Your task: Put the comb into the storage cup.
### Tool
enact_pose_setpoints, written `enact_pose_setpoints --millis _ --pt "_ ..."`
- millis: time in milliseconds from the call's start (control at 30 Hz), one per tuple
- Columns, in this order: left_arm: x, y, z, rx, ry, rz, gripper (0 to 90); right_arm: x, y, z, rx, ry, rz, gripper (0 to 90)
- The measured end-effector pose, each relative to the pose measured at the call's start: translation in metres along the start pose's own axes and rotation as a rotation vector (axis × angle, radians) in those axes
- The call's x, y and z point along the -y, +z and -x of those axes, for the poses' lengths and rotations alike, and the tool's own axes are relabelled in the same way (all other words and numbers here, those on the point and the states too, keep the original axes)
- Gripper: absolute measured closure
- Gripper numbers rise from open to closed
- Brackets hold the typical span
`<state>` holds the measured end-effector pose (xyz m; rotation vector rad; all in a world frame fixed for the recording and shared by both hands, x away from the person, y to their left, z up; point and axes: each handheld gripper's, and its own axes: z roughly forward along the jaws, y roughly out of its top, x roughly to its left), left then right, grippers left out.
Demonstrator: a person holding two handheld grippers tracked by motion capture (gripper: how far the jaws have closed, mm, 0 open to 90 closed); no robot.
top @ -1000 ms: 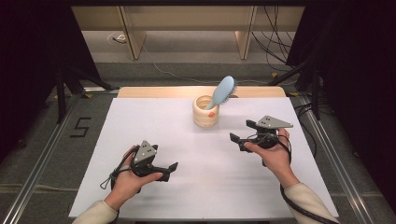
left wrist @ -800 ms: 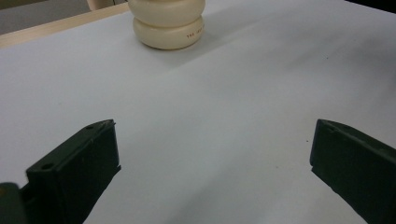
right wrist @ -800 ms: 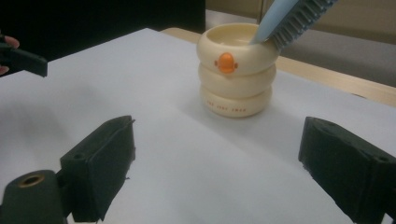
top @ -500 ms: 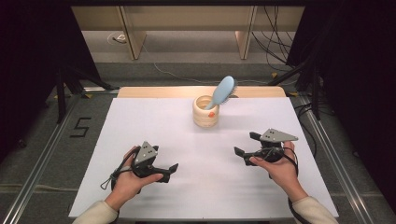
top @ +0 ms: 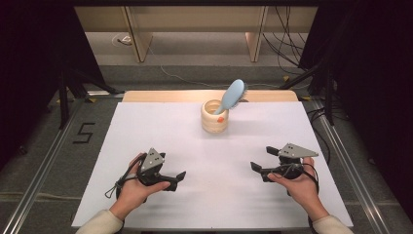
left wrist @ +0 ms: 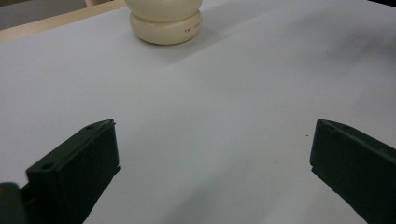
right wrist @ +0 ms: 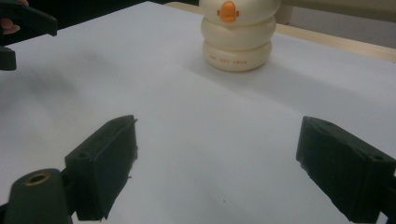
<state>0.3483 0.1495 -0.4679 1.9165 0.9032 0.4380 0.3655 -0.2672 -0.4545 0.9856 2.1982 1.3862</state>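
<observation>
Holding both my tools low over the white sheet-covered table, I have nothing in either one. My left gripper rests near the table's near edge with its black jaws set wide apart and only bare white surface between them, as the left gripper view shows. My right gripper sits across from it, well apart, and its jaws also stand wide with nothing between them, though they have just been closing a little. Ahead of both tools, roughly midway between them and well beyond their tips, stands the cream ringed ceramic holder with an orange beak mark. A light blue plastic hairbrush stands in it, head up, leaning towards my right gripper's side.
</observation>
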Motion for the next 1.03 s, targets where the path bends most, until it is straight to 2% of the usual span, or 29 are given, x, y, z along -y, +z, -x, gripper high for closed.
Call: enact_pose_setpoints --millis 133,400,1033 --pt "0.0 0.0 0.0 0.0 0.001 -0.002 0.7 0.005 -0.003 -0.002 0.003 0.0 -0.011 13.3" --pt "0.0 0.0 0.0 0.0 0.0 -0.002 0.7 0.012 -0.01 -0.003 0.025 -0.036 -0.025 13.2" --pt "0.001 0.002 0.0 0.005 -0.001 -0.007 0.8 0.015 -0.015 0.004 0.047 -0.012 -0.02 13.3"
